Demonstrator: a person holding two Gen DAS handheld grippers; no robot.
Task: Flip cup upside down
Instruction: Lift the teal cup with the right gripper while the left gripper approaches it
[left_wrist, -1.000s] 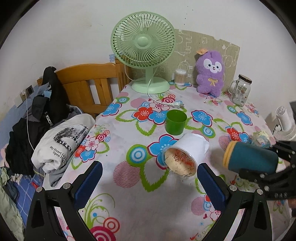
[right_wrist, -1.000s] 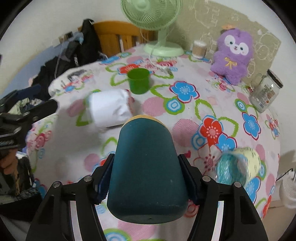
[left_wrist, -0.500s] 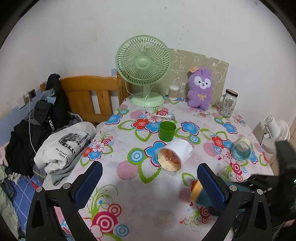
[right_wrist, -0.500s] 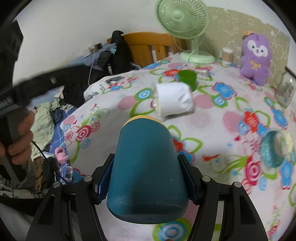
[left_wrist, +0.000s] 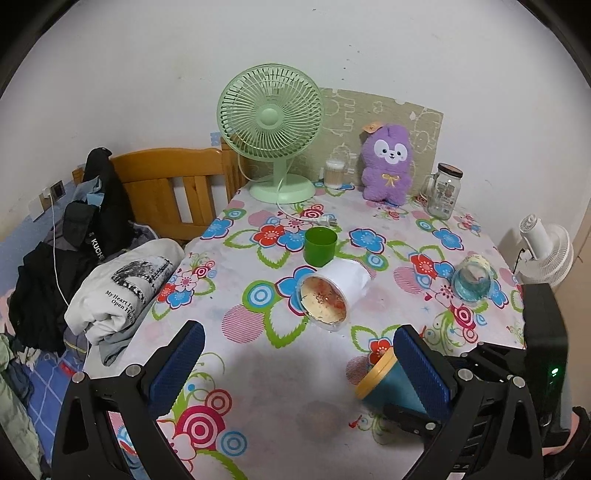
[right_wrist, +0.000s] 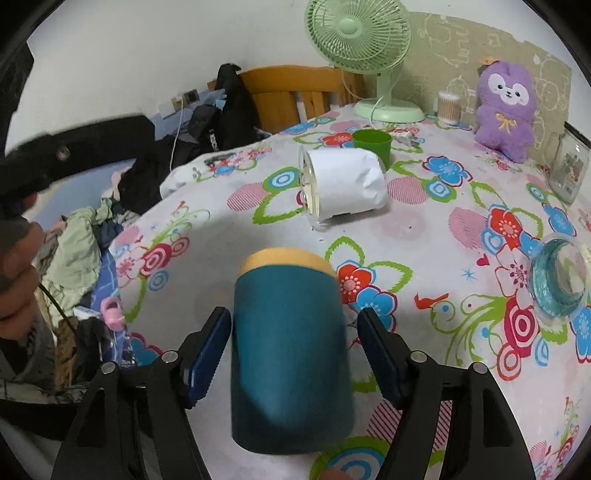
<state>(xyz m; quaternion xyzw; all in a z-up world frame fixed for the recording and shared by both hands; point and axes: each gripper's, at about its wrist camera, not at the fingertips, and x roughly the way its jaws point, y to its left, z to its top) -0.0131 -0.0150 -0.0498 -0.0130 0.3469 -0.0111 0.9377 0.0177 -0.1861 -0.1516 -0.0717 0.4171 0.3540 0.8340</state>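
Since the frame half a second back, my right gripper (right_wrist: 293, 343) has released its clamp: both blue pads (right_wrist: 207, 354) now stand apart from the teal cup (right_wrist: 291, 354), with a visible gap on each side. The cup sits between them at lower centre of the right wrist view, its yellow rim (right_wrist: 284, 258) toward the table and its closed base toward the camera. I cannot tell whether the rim sits flat; in the left wrist view the cup (left_wrist: 388, 384) appears tilted at lower right. I judge the flip nearly done, with only settling left. The left gripper (left_wrist: 295, 365) is spread wide and holds nothing. I judge the cup stiff, light and matte-walled, so not very slippery; the straight mid-wall is the place to grip, across its width, clear of the rim band. It looks unlikely to break but may roll if it tips. Outward, the table (right_wrist: 236, 229) carries a flowered cloth, smooth and possibly prone to sliding. A white tub (right_wrist: 343, 184) lies on its side above centre, a green cup (right_wrist: 373, 142) just behind it, and a glass (right_wrist: 557, 280) lies at the right edge. A green fan (left_wrist: 271, 129), purple plush toy (left_wrist: 386, 162) and glass jar (left_wrist: 443, 192) line the far wall. A wooden bed frame (left_wrist: 173, 184) with piled clothes (left_wrist: 118, 288) occupies the left.
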